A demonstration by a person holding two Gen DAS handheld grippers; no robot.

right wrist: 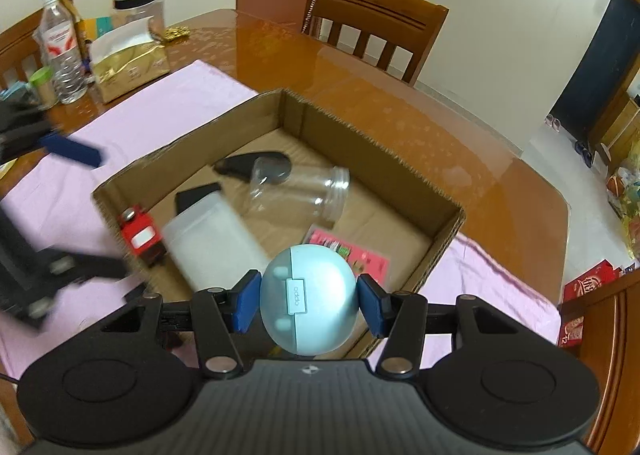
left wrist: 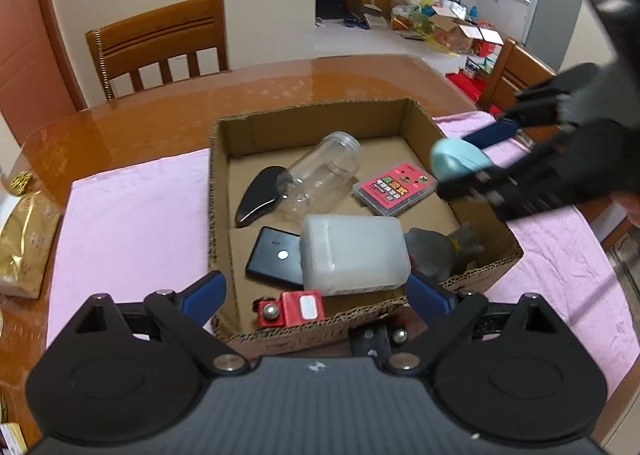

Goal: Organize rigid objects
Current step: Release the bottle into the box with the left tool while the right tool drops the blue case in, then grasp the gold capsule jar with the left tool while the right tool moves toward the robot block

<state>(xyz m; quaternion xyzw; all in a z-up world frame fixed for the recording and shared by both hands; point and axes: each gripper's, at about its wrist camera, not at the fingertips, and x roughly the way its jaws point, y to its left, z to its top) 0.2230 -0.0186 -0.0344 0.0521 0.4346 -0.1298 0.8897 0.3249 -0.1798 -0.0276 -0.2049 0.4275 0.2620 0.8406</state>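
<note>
A cardboard box (left wrist: 316,113) sits on a pink cloth and holds a clear jar (left wrist: 320,171), a white container (left wrist: 354,253), a black case (left wrist: 276,257), a red toy (left wrist: 292,309), a pink card pack (left wrist: 394,187), a black curved piece (left wrist: 260,195) and a grey item (left wrist: 440,251). My left gripper (left wrist: 316,295) is open and empty over the box's near wall. My right gripper (right wrist: 308,301) is shut on a light blue round case (right wrist: 308,301), held above the box's right side; the case also shows in the left wrist view (left wrist: 456,159).
The box (right wrist: 376,149) rests on a glossy wooden table (left wrist: 200,95) with wooden chairs (left wrist: 160,43) behind. A water bottle (right wrist: 62,51), a gold packet (right wrist: 128,67) and a jar with a black lid (right wrist: 138,9) stand at the table's far left.
</note>
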